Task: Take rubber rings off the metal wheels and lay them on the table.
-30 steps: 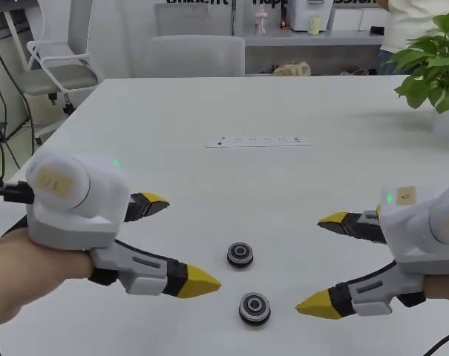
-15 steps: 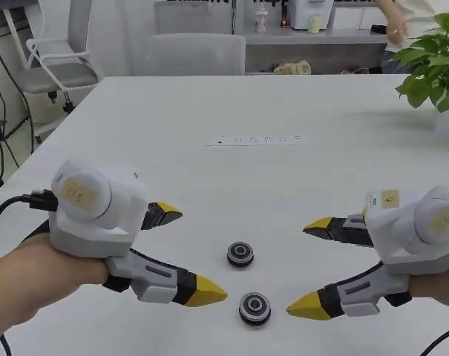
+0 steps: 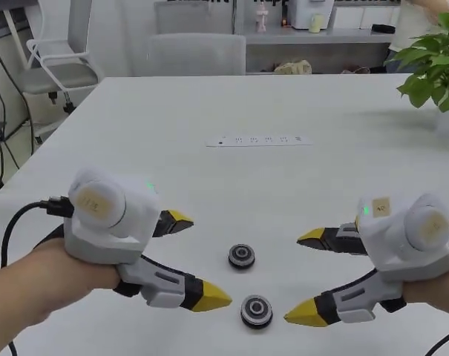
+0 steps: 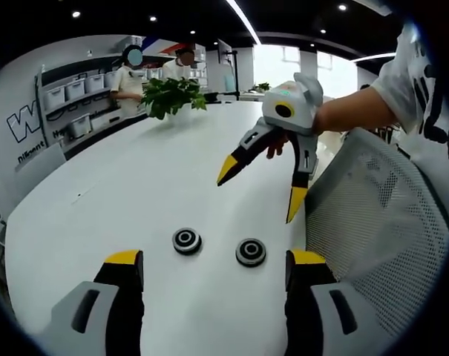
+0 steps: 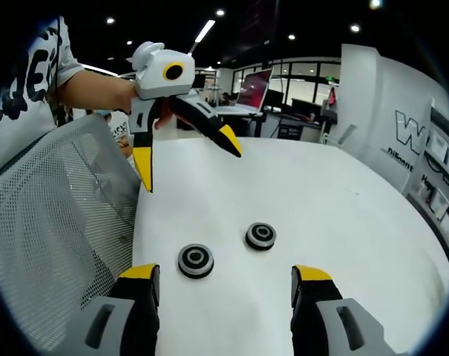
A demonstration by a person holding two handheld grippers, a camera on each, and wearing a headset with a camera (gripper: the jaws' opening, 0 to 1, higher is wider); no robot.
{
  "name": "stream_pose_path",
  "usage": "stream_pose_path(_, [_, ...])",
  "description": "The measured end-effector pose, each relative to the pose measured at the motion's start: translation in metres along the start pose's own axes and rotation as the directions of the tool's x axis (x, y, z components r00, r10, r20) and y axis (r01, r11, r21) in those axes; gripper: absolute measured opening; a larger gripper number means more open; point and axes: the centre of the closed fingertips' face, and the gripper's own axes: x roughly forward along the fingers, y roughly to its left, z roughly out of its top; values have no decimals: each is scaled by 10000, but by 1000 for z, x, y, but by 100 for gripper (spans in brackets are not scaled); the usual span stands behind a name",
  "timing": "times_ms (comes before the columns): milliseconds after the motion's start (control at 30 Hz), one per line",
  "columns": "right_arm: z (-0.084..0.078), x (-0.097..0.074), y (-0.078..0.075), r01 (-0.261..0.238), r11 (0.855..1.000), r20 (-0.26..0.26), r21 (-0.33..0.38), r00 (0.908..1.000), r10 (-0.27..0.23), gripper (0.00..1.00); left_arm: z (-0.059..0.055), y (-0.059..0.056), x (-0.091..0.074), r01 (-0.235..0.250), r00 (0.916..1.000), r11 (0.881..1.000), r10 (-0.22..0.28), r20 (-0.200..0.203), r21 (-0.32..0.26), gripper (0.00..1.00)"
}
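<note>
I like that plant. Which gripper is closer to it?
Right. The right gripper is on the plant's side of the table, nearer the person; the left gripper is farther off, on the other side.

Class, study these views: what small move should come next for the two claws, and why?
Probably lower the left claw around the nearer wheel to steady it. It and the right claw hang open either side of both wheels, touching neither; the rubber rings are on.

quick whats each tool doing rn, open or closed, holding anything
Left tool: open, holding nothing.
Right tool: open, holding nothing.
</note>
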Motion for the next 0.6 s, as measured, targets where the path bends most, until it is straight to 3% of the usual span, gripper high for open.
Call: stream_pose_path(600, [-8,10,7,-478,9988,-114,38,9988,478,62,-8,-9,16,565,9977,9984,-561,-380,96,68])
